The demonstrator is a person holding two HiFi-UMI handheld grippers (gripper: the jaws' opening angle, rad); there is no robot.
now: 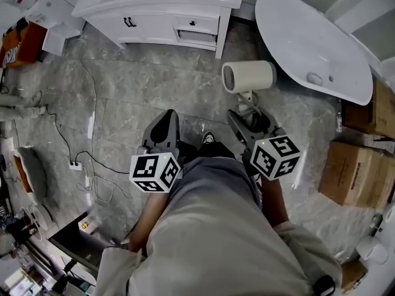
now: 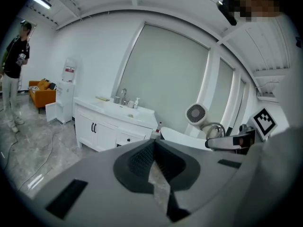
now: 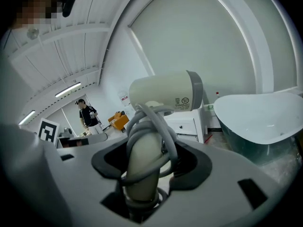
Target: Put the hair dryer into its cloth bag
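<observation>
- Right gripper point(image 1: 248, 121): jaws spread wide and clamped on the handle of the hair dryer point(image 1: 249, 77); the right gripper view shows the pads pressing the handle from both sides.
- Cord point(image 3: 158, 126): grey, wound in several loops round the handle, with the loops caught between the jaws as well.
- Hair dryer: cream-coloured, held in the air above the floor point(image 1: 123, 91), handle down and barrel level. Its grilled round end faces left in the head view, toward the left gripper point(image 1: 165, 125).
- Left gripper: clenched, jaws fully together, nothing between them. It is level with the right gripper and just left of it, apart from the hair dryer.
- Marker cubes point(image 1: 154, 171): one on the near end of each gripper, above the person's lap.
- Floor: grey marble tile, with thin cables and a power strip point(image 1: 75, 164) at the left.
- Vanity cabinet point(image 1: 160, 17): white, at the far side, left of centre.
- Bathtub point(image 1: 308, 39): white, at the far right, beyond the hair dryer.
- Cardboard boxes point(image 1: 355, 174): on the floor at the right.
- Second person point(image 2: 14, 74): standing far off to the left in the left gripper view.
</observation>
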